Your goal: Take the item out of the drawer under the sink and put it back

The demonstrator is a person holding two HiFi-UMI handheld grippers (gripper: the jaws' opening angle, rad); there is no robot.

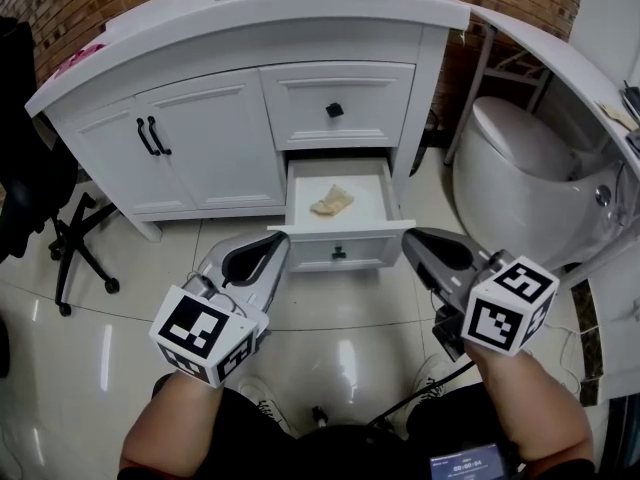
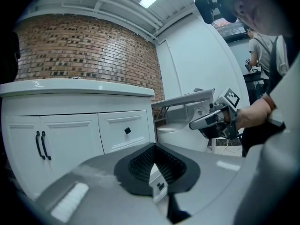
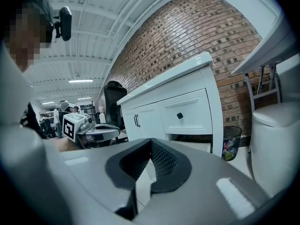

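The open lower drawer [image 1: 386, 196] of the white vanity cabinet [image 1: 200, 128] is pulled out over the glossy tiled floor [image 1: 330, 338], and the beige crumpled item [image 1: 332, 200] lies on its white bottom, near the middle and touching neither side wall. Above it the upper drawer [image 1: 300, 103], with a small black knob [image 1: 334, 110], is closed. The left tool [image 1: 268, 253] [image 2: 154, 146] hovers just in front of the drawer's left front corner, its ribbed jaws pressed together at the tips with nothing between them. The right tool [image 1: 425, 246] [image 3: 151, 142] hangs off the drawer's right front corner, its jaws likewise pressed together and empty. Neither tool touches the item. A white toilet [image 1: 520, 168] stands to the right of the cabinet and a black office chair [image 1: 40, 208] to its left.
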